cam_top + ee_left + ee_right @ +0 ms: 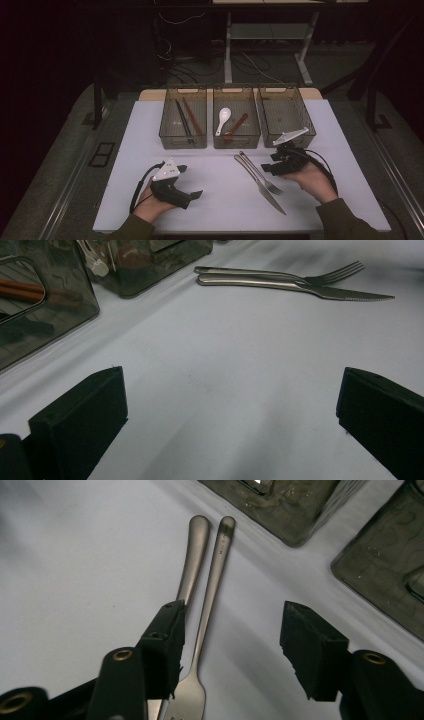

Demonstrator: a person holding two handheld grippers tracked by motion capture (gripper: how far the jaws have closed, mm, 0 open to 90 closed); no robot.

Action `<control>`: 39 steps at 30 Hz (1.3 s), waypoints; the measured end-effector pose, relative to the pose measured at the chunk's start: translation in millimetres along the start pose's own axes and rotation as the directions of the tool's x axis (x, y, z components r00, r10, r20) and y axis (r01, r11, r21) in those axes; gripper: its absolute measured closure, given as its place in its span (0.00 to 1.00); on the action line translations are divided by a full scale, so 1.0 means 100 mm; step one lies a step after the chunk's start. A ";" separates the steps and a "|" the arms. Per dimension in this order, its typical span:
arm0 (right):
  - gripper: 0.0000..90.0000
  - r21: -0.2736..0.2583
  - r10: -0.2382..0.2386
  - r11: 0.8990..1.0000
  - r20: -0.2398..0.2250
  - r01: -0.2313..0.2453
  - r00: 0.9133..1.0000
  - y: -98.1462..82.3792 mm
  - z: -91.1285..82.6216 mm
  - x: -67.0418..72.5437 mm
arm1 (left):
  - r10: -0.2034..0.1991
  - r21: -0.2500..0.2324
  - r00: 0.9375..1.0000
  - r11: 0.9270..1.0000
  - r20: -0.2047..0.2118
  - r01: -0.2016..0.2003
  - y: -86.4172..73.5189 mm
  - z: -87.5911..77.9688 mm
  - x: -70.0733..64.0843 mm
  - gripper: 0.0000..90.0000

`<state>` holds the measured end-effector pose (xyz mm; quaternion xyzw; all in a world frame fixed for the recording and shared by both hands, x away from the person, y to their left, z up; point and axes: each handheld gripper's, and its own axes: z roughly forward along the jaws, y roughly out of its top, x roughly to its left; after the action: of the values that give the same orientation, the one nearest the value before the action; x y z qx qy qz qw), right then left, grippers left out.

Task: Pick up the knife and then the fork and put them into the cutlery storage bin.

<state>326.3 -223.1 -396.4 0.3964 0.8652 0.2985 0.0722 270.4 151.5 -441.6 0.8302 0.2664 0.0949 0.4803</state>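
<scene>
right gripper (230, 650) hangs half-open over the fork (207, 605), pads not yet pressing, the fork's slim handle between the jaws; knife (192, 560) lies touching alongside on the white table (210, 200), near the empty right bin (305, 125). pinch only the fork's handle, squarely, since polished steel slips. left gripper (230, 410) rests wide open, holding nothing.

My left gripper (191, 182) low, jaws wide apart, pointing right. Right gripper (266, 162) raised, pointing left — jaws half apart, nothing pinched.
</scene>
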 end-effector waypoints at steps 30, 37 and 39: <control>0.84 0.353 -0.033 0.935 -0.011 0.034 0.999 0.24 0.48 0.15 | 0.000 0.020 1.000 1.000 0.017 -0.001 -0.01 0.02 -0.01 0.00; 0.88 0.370 -0.054 0.928 0.009 0.047 0.999 0.25 0.49 0.18 | 0.000 0.018 1.000 1.000 0.020 0.000 -0.01 0.02 -0.01 0.00; 0.89 0.377 -0.052 0.925 0.009 0.044 0.999 0.26 0.49 0.18 | -0.001 0.019 1.000 1.000 0.020 0.001 -0.01 0.02 -0.01 0.00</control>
<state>348.5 -174.5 -419.8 0.3845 0.9151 0.1213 0.0104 270.4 149.7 -443.7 0.8355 0.2628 0.0837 0.4752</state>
